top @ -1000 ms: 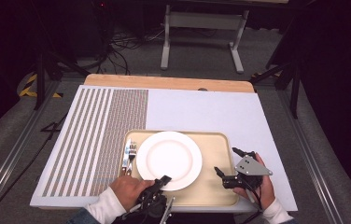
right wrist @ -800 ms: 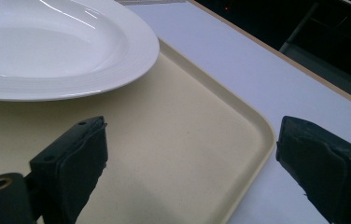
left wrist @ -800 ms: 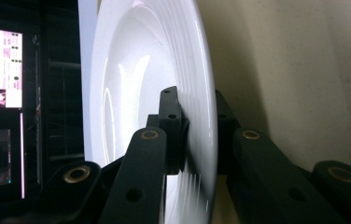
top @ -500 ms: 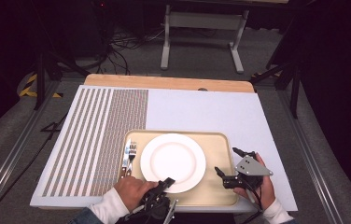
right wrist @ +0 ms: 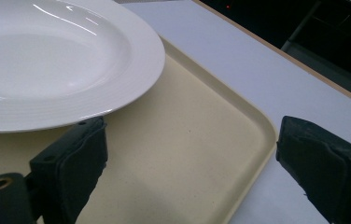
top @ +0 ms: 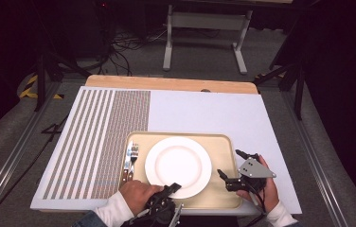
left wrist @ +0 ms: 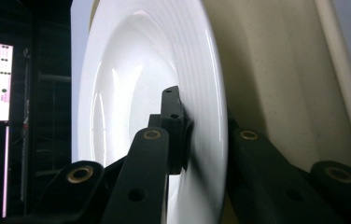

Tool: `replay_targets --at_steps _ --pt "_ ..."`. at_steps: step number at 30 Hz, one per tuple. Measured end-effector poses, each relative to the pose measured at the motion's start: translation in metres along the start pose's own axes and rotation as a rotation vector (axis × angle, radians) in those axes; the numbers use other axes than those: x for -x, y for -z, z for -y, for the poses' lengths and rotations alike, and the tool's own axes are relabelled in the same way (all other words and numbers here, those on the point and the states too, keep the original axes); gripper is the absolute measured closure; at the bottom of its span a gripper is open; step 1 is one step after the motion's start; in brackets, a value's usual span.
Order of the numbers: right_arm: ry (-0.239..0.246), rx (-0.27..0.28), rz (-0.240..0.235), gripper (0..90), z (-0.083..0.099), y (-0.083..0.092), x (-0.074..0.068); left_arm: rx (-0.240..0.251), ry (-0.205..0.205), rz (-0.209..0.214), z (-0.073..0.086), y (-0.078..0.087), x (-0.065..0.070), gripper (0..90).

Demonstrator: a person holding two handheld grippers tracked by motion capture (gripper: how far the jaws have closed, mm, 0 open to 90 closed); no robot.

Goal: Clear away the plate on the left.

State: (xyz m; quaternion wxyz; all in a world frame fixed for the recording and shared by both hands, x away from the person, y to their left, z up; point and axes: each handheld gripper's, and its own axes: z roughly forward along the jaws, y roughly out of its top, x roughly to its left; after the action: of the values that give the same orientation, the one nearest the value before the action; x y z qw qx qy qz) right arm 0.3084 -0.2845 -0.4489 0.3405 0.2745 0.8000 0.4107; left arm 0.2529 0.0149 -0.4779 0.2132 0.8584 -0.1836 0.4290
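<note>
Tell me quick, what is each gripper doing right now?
Left gripper: shut on the rim of the white plate.
Right gripper: open, holding nothing, its jaws astride the edge of the tray.

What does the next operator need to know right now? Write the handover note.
Left claw: shut on the near rim of the white plate, one jaw above it, one beneath.
Right claw: open, holding nothing, straddling the right edge of the beige tray.
Plate sits on the tray; cutlery lies at the tray's left edge.
Done: plate gripped.
Left: likely moving the plate; steady the tray with the right claw if needed.
</note>
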Motion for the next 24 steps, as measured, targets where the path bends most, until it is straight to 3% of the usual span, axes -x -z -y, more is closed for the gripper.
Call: replay_targets --at_steps 13,21,22,24 --pt "-0.001 -0.003 -0.004 9.9 0.0002 -0.0006 -0.0002 0.026 0.017 0.012 -0.0001 0.0002 -0.0015 81.4" --pt "-0.002 -0.003 -0.007 9.9 0.0004 -0.0006 -0.0004 0.041 0.053 0.037 0.0025 0.0002 -0.0049 75.5" --pt "-0.002 -0.004 -0.007 9.9 0.0004 -0.0006 -0.0004 0.048 0.081 0.038 0.0038 0.0002 -0.0048 74.7" --pt "-0.002 -0.004 -0.007 9.8 0.0004 -0.0006 -0.0004 0.049 0.079 0.036 0.0042 0.0003 -0.0056 73.8"
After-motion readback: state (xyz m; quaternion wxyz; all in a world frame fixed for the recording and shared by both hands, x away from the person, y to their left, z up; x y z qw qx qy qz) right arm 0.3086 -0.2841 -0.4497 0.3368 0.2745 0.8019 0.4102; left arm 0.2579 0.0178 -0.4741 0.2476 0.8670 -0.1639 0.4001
